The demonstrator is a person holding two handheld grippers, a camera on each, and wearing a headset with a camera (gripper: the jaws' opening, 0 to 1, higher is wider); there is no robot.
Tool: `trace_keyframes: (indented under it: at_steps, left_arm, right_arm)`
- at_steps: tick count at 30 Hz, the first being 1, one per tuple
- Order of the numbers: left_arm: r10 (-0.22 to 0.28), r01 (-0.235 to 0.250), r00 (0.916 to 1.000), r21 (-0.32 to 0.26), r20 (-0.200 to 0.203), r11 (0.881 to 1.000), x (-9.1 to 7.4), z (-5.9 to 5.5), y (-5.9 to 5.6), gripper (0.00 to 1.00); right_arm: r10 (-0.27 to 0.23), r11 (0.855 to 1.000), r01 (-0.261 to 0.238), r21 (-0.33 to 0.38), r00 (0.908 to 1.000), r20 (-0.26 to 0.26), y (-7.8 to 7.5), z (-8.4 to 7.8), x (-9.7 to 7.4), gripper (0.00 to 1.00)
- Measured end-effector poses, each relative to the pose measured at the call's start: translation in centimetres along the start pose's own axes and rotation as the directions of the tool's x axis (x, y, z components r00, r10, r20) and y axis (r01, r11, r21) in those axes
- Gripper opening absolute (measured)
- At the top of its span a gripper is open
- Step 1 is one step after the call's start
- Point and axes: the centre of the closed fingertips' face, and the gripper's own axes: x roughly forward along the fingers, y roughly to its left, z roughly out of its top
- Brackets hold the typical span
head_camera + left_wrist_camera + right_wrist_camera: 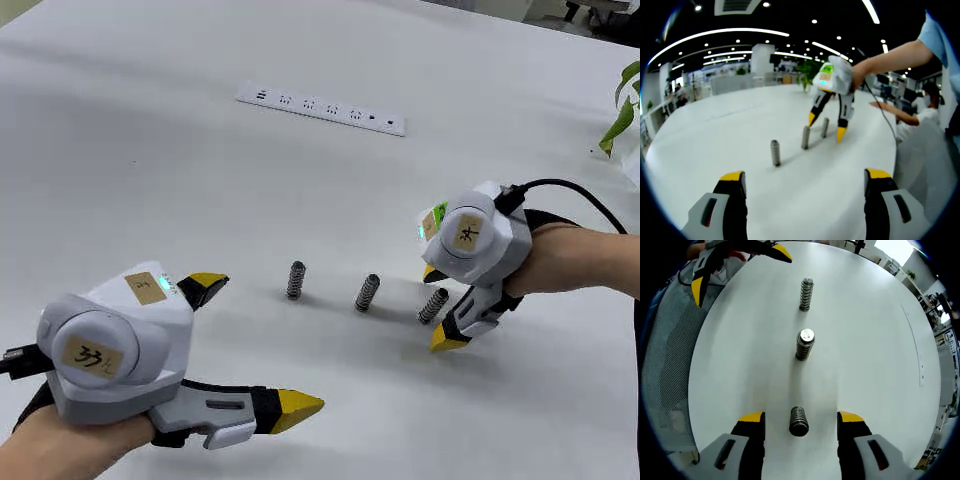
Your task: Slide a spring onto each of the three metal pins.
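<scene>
The work surface was a broad, plain white tabletop (pixel 150 150), matt and unmarked, with soft shadows under the tools. Near its far side lay a long white plastic power strip (pixel 321 108) with a row of sockets; no lettering on it could be read. Green plant leaves (pixel 622 110) reached in at the right edge. The left gripper view showed an open-plan office behind the table: curved ceiling light strips (pixel 740 34), round downlights, a white pillar (pixel 762 59) and a seated person (pixel 920 112) off to one side.

Three dark coiled metal springs stood in a row near the middle of the table, well apart from one another: the leftmost spring (pixel 296 280), the middle spring (pixel 367 292) and the rightmost spring (pixel 433 305), which leaned over. In the right gripper view the middle spring (pixel 805 344) carried a shiny flat metal pin top above its coils; whether the other two had pins inside could not be told.

The right gripper (pixel 436 308), white and grey with yellow tips, pointed down with its jaws apart on either side of the rightmost spring (pixel 799 421), touching neither side of it. The left gripper (pixel 262 342), of the same make, hovered low at the near-left of the table, jaws spread wide and holding nothing, aimed toward the row.

Each gripper bore tan paper stickers with handwritten marks, too scrawled to read with any certainty, and a small green light.
</scene>
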Motion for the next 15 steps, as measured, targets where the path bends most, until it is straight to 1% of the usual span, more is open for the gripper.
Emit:
trace_keyframes:
  at_steps: [1,3,5,6,7,9,11,12,15]
  left_arm:
    - [0.002,-0.002,1.0000,-0.004,0.000,1.000,0.0,0.0,0.1,1.00]
    - [0.007,-0.007,1.0000,-0.002,-0.005,1.000,-0.1,-0.2,0.3,1.00]
    - [0.006,-0.006,1.0000,0.000,-0.007,1.000,-0.2,-0.2,0.4,1.00]
    - [0.006,-0.006,0.9999,0.000,-0.010,1.000,-0.2,-0.3,0.4,1.00]
    - [0.006,-0.006,0.9999,0.001,-0.012,1.000,-0.3,-0.3,0.5,1.00]
    - [0.004,-0.004,0.9998,0.005,-0.019,1.000,-0.4,-0.5,0.5,1.00]
    - [0.003,-0.003,0.9996,0.007,-0.027,1.000,-0.5,-0.7,0.5,1.00]
    - [0.004,-0.003,0.9996,0.007,-0.028,1.000,-0.5,-0.7,0.6,1.00]
    - [0.008,-0.008,0.9995,0.005,-0.031,1.000,-0.7,-0.7,0.8,1.00]
  right_arm:
    - [-0.014,1.000,0.014,0.019,0.9996,0.025,0.0,0.2,-0.1,0.65]
    - [-0.019,0.999,0.017,0.039,0.9983,0.055,0.1,0.3,-0.1,0.74]
    - [-0.016,0.998,0.012,0.068,0.9976,0.067,0.4,0.3,-0.2,0.80]
    - [-0.021,0.996,0.014,0.093,0.9966,0.080,0.5,0.3,-0.3,0.82]
    - [-0.025,0.995,0.017,0.103,0.9962,0.084,0.6,0.2,-0.3,0.84]
    - [-0.052,0.991,0.038,0.131,0.9930,0.106,0.6,0.2,-0.5,0.91]
    - [-0.062,0.985,0.040,0.168,0.9899,0.127,0.9,0.1,-0.7,0.97]
    - [-0.068,0.981,0.040,0.189,0.9870,0.146,1.1,0.2,-0.8,0.99]
    - [-0.082,0.970,0.038,0.241,0.9817,0.172,1.6,-0.1,-1.2,0.99]
